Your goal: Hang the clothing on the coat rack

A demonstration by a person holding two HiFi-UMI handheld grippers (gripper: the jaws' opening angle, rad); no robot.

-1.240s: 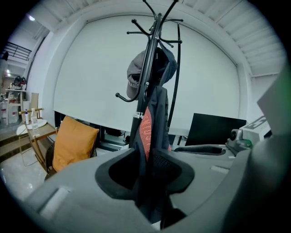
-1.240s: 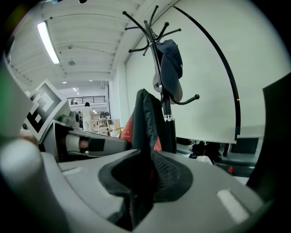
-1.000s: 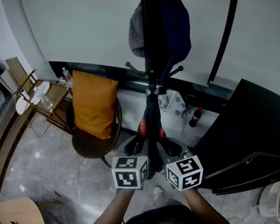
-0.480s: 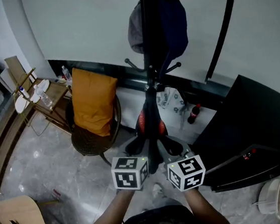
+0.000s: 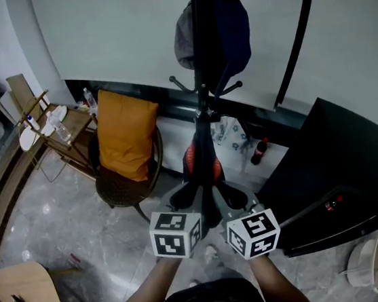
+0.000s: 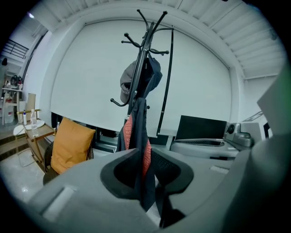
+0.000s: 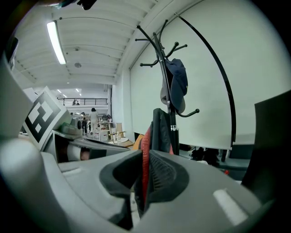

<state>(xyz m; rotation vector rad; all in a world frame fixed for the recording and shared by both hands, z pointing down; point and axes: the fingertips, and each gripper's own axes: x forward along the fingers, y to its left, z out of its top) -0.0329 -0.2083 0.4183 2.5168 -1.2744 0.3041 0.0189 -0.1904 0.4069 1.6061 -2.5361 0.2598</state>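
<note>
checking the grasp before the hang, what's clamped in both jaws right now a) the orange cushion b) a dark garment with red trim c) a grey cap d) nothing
b: each gripper view shows the jaws shut on the dark garment with red trim, left gripper and right gripper alike.

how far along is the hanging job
Done: a cap already hangs on the coat rack. In hand: left gripper and right gripper are both shut on the black-and-red garment, held before the rack. Left: lift it onto a free hook.
</note>
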